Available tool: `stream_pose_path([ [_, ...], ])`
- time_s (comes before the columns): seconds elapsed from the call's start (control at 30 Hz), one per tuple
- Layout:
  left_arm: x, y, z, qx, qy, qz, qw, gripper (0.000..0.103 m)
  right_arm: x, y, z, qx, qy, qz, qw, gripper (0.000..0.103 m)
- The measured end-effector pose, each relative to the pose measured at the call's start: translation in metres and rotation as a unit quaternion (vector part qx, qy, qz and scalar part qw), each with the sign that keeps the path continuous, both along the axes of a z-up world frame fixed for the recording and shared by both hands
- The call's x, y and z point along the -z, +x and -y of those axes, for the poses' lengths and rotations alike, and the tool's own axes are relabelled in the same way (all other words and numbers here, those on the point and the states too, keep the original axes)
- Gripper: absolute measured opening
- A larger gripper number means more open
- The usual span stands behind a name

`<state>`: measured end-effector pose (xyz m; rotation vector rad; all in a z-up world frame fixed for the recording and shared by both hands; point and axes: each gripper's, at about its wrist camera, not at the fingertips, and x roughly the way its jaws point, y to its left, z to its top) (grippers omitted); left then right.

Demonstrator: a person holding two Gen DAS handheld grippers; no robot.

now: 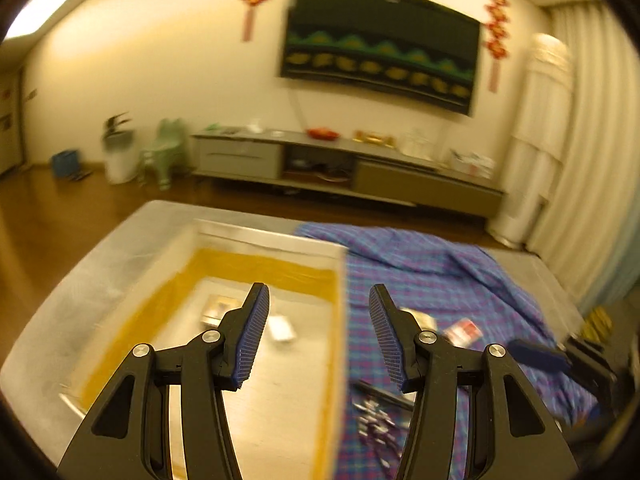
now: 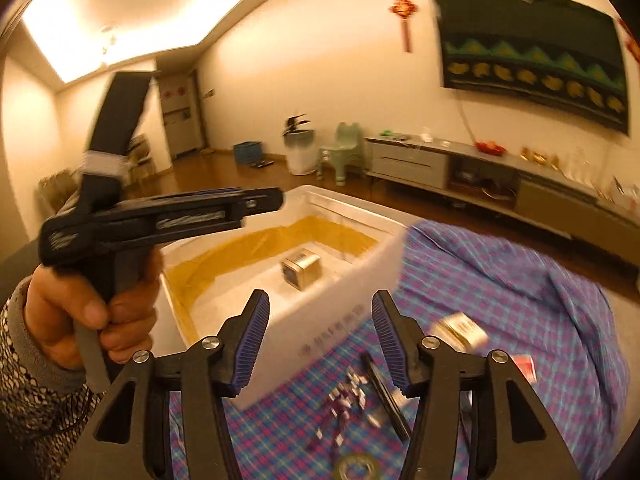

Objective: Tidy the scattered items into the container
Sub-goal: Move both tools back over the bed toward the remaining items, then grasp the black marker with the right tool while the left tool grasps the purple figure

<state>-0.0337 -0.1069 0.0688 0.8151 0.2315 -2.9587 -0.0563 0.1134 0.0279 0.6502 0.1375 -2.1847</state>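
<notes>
1. Left gripper (image 1: 319, 336): jaws wide apart with nothing between the blue pads. It hangs above the right-hand wall of the white box (image 1: 272, 240), pointing downward. In the right wrist view a hand (image 2: 90, 312) in a patterned sleeve holds it by the handle, above the box's left side.

2. Right gripper (image 2: 320, 340): jaws wide apart, nothing gripped – the box's near corner and the checked cloth (image 2: 520, 280) show through the gap.

3. The white box (image 2: 340, 320) stands on a grey table (image 1: 100, 272), with yellow-brown lining around its inner walls. Inside lie a small gold-and-silver carton (image 2: 302, 268) and, in the left wrist view, a small white item (image 1: 282, 328) near it; the blur hides its detail.

4. On the cloth, outside the box:
   - a small carton (image 2: 460, 330), tilted
   - a red packet (image 2: 526, 366) just beside it
   - a black stick-shaped thing (image 2: 384, 396)
   - a tangle of purple and silver pieces (image 2: 344, 404)
   - a round ring-shaped item (image 2: 358, 468) at the bottom edge
</notes>
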Motion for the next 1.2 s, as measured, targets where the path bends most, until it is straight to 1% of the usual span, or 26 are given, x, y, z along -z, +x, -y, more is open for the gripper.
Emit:
stream_pose_path([
  [0.07, 0.011, -0.001, -0.02, 0.034, 0.002, 0.018, 0.9993, 0.055, 0.015, -0.009, -0.016, 0.023, -0.008, 0.03, 0.999, 0.058],
  [0.1, 0.017, -0.002, -0.029, 0.047, 0.002, 0.028, 0.9985, 0.055, 0.022, -0.013, -0.022, 0.034, -0.001, 0.045, 0.998, 0.058],
  [0.2, 0.044, -0.007, -0.05, 0.072, 0.005, 0.078, 0.9943, 0.055, 0.047, -0.03, -0.029, 0.067, 0.051, 0.082, 0.993, 0.057],
  [0.23, 0.054, -0.008, -0.054, 0.076, 0.01, 0.096, 0.9924, 0.055, 0.054, -0.035, -0.031, 0.075, 0.061, 0.092, 0.991, 0.057],
  [0.27, 0.064, -0.009, -0.058, 0.079, 0.016, 0.116, 0.99, 0.055, 0.061, -0.042, -0.033, 0.081, 0.069, 0.105, 0.989, 0.053],
  [0.3, 0.072, -0.008, -0.065, 0.08, 0.006, 0.125, 0.9889, 0.054, 0.067, -0.047, -0.035, 0.086, 0.078, 0.118, 0.986, 0.048],
  [0.33, 0.074, -0.004, -0.074, 0.083, -0.028, 0.116, 0.9893, 0.054, 0.072, -0.049, -0.037, 0.086, 0.086, 0.126, 0.985, 0.047],
  [0.37, 0.077, -0.002, -0.081, 0.095, -0.043, 0.119, 0.9874, 0.054, 0.076, -0.051, -0.036, 0.081, 0.094, 0.13, 0.984, 0.046],
  [0.4, 0.082, 0.001, -0.084, 0.103, -0.041, 0.123, 0.9861, 0.054, 0.079, -0.05, -0.036, 0.076, 0.099, 0.131, 0.983, 0.046],
  [0.47, 0.09, 0.003, -0.086, 0.105, -0.033, 0.135, 0.9847, 0.054, 0.084, -0.047, -0.032, 0.057, 0.11, 0.138, 0.983, 0.046],
  [0.5, 0.093, 0.003, -0.085, 0.105, -0.033, 0.139, 0.9841, 0.052, 0.086, -0.046, -0.027, 0.047, 0.116, 0.136, 0.983, 0.046],
  [0.6, 0.099, 0.004, -0.083, 0.115, -0.032, 0.153, 0.981, 0.052, 0.097, -0.047, -0.011, 0.024, 0.149, 0.126, 0.98, 0.043],
  [0.63, 0.103, 0.002, -0.085, 0.119, -0.034, 0.163, 0.9788, 0.053, 0.102, -0.051, -0.007, 0.019, 0.155, 0.128, 0.979, 0.041],
  [0.67, 0.11, 0.0, -0.087, 0.124, -0.033, 0.177, 0.9758, 0.054, 0.107, -0.056, -0.004, 0.015, 0.16, 0.133, 0.978, 0.037],
  [0.73, 0.126, -0.007, -0.083, 0.119, -0.015, 0.207, 0.971, 0.054, 0.121, -0.065, 0.001, 0.01, 0.168, 0.145, 0.975, 0.034],
  [0.8, 0.138, -0.013, -0.077, 0.113, 0.012, 0.227, 0.9674, 0.054, 0.134, -0.069, 0.005, 0.002, 0.178, 0.157, 0.972, 0.029],
  [0.83, 0.141, -0.015, -0.076, 0.109, 0.015, 0.23, 0.9669, 0.055, 0.139, -0.07, 0.006, -0.001, 0.182, 0.163, 0.97, 0.025],
  [0.87, 0.143, -0.016, -0.075, 0.102, 0.015, 0.233, 0.967, 0.055, 0.143, -0.07, 0.006, -0.003, 0.184, 0.168, 0.968, 0.019],
  [0.9, 0.147, -0.018, -0.074, 0.095, 0.01, 0.236, 0.9671, 0.055, 0.144, -0.069, 0.006, -0.004, 0.186, 0.171, 0.968, 0.017],
  [0.97, 0.154, -0.022, -0.073, 0.082, 0.007, 0.243, 0.9666, 0.055, 0.14, -0.065, 0.005, 0.001, 0.189, 0.166, 0.968, 0.017],
  [1.0, 0.157, -0.023, -0.071, 0.078, 0.015, 0.243, 0.9668, 0.057, 0.137, -0.063, 0.003, 0.003, 0.185, 0.166, 0.969, 0.017],
  [1.03, 0.159, -0.024, -0.07, 0.075, 0.021, 0.242, 0.967, 0.056, 0.133, -0.062, 0.001, 0.006, 0.181, 0.167, 0.969, 0.017],
  [1.07, 0.16, -0.026, -0.071, 0.071, 0.02, 0.241, 0.9678, 0.055, 0.13, -0.06, -0.003, 0.011, 0.176, 0.169, 0.97, 0.017],
  [1.2, 0.162, -0.031, -0.076, 0.058, -0.008, 0.225, 0.9725, 0.055, 0.124, -0.053, -0.026, 0.037, 0.175, 0.181, 0.967, 0.017],
])
